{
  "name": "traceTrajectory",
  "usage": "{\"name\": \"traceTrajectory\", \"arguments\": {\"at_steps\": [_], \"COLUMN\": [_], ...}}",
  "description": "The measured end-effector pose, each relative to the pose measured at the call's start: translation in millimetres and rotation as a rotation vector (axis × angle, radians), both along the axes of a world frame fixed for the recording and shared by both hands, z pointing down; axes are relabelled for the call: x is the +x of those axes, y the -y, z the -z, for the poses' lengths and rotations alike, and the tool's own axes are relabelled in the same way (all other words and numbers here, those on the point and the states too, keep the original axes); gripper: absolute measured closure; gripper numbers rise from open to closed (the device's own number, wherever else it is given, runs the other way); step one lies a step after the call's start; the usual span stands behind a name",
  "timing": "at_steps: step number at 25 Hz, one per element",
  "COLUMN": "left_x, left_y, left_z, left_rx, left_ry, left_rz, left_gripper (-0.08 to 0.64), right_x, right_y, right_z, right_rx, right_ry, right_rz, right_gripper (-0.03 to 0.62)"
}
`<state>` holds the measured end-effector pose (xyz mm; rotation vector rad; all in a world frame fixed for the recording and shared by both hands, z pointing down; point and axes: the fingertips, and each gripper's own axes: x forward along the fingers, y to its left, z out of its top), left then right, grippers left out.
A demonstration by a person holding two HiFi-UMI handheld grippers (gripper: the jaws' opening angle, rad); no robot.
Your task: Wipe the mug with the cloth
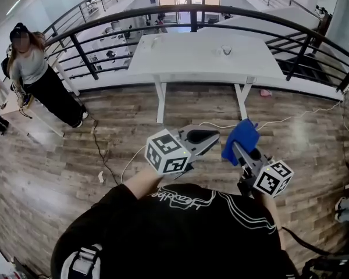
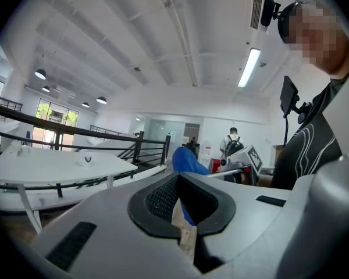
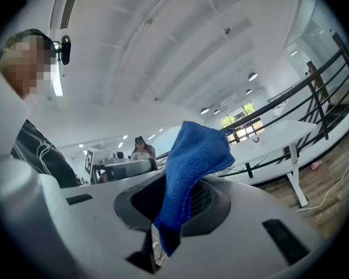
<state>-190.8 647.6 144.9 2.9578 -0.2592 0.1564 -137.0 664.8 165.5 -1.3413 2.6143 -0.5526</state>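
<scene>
The right gripper (image 1: pixel 239 147) is clamped on the cloth (image 1: pixel 240 137), a nubby blue microfibre square. One lower fold is pinched between the ribbed black pads. The rest stands up past the tips as a soft, crumpled peak. The cloth's long axis runs along the jaws and points ahead towards the table (image 1: pixel 186 63), and its top leans a little to the right in the right gripper view. The left gripper (image 1: pixel 214 137), just beside the right one on its left, has its smooth grey jaws together with nothing between them. The mug (image 1: pixel 226 50) stands well ahead of both claws on the flat white tabletop. It is small and pale, too small to tell which way its handle points. Beyond the table curves a dark tubular railing (image 1: pixel 134 19). Below the claws is glossy wood-plank floor (image 1: pixel 58 173).
</scene>
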Motion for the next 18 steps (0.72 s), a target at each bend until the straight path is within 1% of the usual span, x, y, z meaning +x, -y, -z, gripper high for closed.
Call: {"name": "traceTrajectory", "arguments": {"at_steps": [3,5,9,15,18], "left_x": [-3.3,-3.6,1.5,9.9,19.7], "left_y": [-0.8,1.6,17.1,73.2,116.8], "left_z": [-4.4,-9.3,-27.1,-63.1,-83.9], "left_rx": [-0.009,-0.018,-0.067,-0.127,-0.155], "left_ry": [0.006,0.008,0.003,0.002,-0.002], "left_rz": [-0.001,0.002,0.008,0.015,0.023], "left_gripper": [0.552,0.552,0.552,0.552,0.552], "right_x": [-0.8,-0.5,5.9,19.3,30.8], "right_y": [-0.7,0.0,7.5,57.7,97.9], "right_z": [-1.1,-4.9,-22.8,-58.2,-76.7], "right_rx": [-0.004,-0.010,-0.052,-0.115,-0.131], "right_ry": [0.039,0.047,0.060,0.092,0.094], "right_rz": [0.004,0.007,-0.001,-0.027,-0.041], "right_gripper": [0.541,0.541,0.541,0.541,0.541]}}
